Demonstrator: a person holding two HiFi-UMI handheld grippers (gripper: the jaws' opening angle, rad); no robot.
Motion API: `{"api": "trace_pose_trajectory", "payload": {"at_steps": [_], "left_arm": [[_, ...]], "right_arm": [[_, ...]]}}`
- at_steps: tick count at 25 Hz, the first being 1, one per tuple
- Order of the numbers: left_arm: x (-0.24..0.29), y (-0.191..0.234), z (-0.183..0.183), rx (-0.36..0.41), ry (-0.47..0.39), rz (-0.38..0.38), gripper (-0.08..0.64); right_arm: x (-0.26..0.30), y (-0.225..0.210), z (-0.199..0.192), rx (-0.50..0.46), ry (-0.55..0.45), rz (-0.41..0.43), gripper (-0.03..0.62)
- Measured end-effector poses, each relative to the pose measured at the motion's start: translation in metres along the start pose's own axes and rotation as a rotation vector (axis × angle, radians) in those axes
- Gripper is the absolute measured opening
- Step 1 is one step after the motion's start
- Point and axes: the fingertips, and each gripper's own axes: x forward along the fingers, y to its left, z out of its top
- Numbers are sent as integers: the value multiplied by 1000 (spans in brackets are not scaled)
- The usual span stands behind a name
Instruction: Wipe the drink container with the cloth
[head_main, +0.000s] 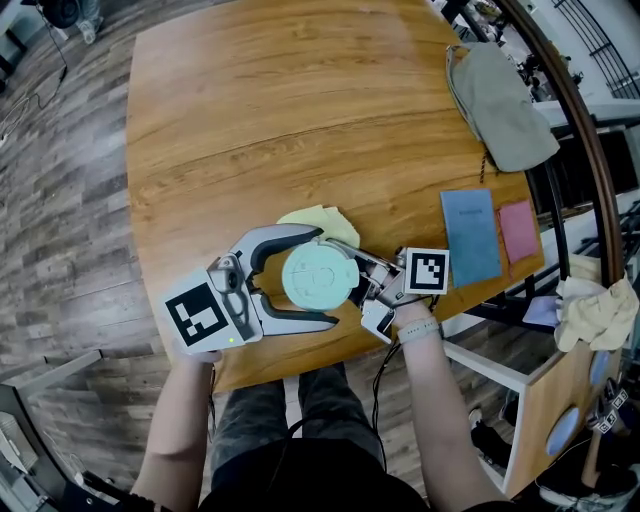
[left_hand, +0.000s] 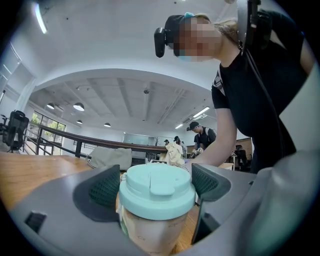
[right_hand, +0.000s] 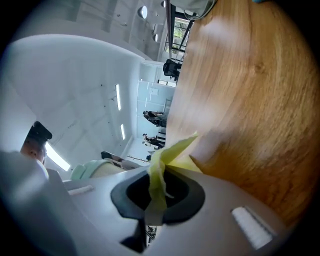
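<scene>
Grey right claw (right_hand: 157, 192): jaws pressed together, pinching a fold of the yellow cloth (right_hand: 159, 175), which stands up out of the pads and trails toward the table (head_main: 300, 120)

Grey left claw (head_main: 328, 280): jaws closed round the drink container (left_hand: 156, 220), one to each side, pads close against its mint-green lid (left_hand: 157, 185); the cup stands upright near the table's front edge

Cloth, remainder: bunched on the far side of the cup, apparently touching it, as the head view shows

Step in hand, as judged: wiping the cup's side wall while the left claw braces it. To do it well:
- hold the pinch firm so the fold does not slip free
- lay a broad face of cloth on the wall, not just the pinched edge
- sweep round the part the left jaws leave bare, then turn the cup to reach the rest
- press lightly; a hard sideways push could tip the cup or pop the lid

Further out: grey bag (head_main: 500, 100) at the far right corner; blue booklet (head_main: 470, 235) and pink card (head_main: 517, 230) side by side at the right edge, well apart from the cup
</scene>
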Motion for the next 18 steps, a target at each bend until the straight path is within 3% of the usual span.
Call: {"api": "trace_pose_trajectory", "payload": {"at_steps": [6,9,13,18], "left_arm": [[0,0,0,1,-2,8,439],[-1,0,-2,-19,-5,24,439],[-2,1,-3,-36,-6,48,439],[-5,-1,-1,-44,-3,63,439]], "right_arm": [[-3,-20,-5,-14,5,-109,17],[-8,-20,0,-62,-38,-150,17],[-21,-1,13,-203,-128,-171,17],[-37,17,13,-452,-150,-260,17]]}}
